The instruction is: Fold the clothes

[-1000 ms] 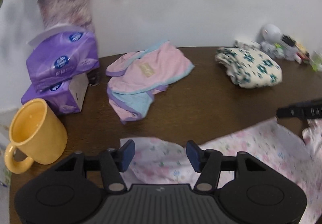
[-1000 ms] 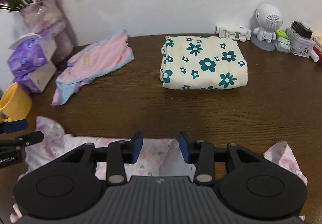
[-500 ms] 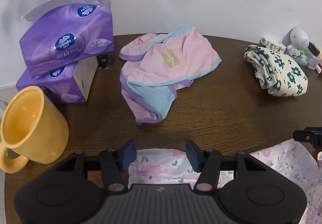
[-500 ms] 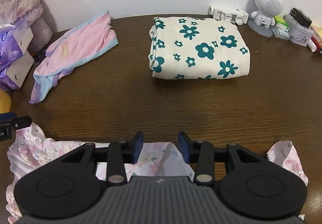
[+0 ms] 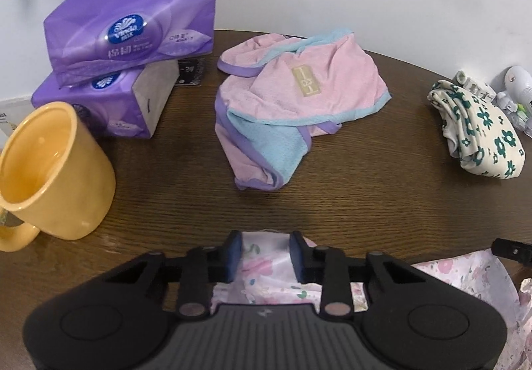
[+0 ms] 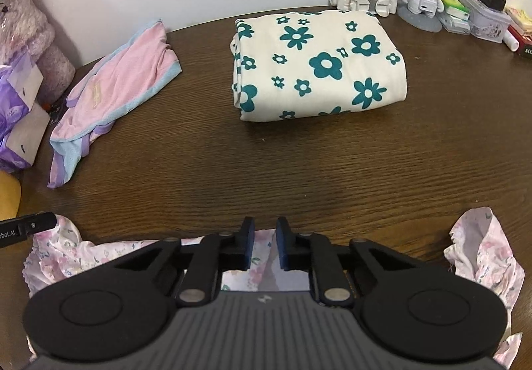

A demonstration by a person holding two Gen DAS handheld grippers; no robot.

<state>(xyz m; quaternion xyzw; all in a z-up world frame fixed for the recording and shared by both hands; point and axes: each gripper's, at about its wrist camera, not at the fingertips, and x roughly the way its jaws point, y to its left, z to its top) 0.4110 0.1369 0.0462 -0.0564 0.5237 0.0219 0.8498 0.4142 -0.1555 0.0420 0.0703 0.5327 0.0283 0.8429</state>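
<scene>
Dark wood table (image 6: pixel 332 177) against a white wall, cluttered at the edges. The floral pink garment (image 6: pixel 99 253) lies flat along the near edge, 6 o'clock in both wrist views. My left gripper (image 5: pixel 265 250) has just been closing, cloth bunched between its pads, so I read it as clamped on the garment's far hem. My right gripper (image 6: pixel 265 245) has also just been closing; its jaws stand nearly together on a thin fold of the same hem. Folded green-flower cloth (image 6: pixel 319 64) sits at 12 o'clock from the right gripper, pink-blue garment (image 5: pixel 292 110) at 12 from the left, yellow mug (image 5: pixel 50 177) at 9. For a clean fold I'd lift both corners evenly, keep the hem taut between the grippers, and steer clear of the mug.
</scene>
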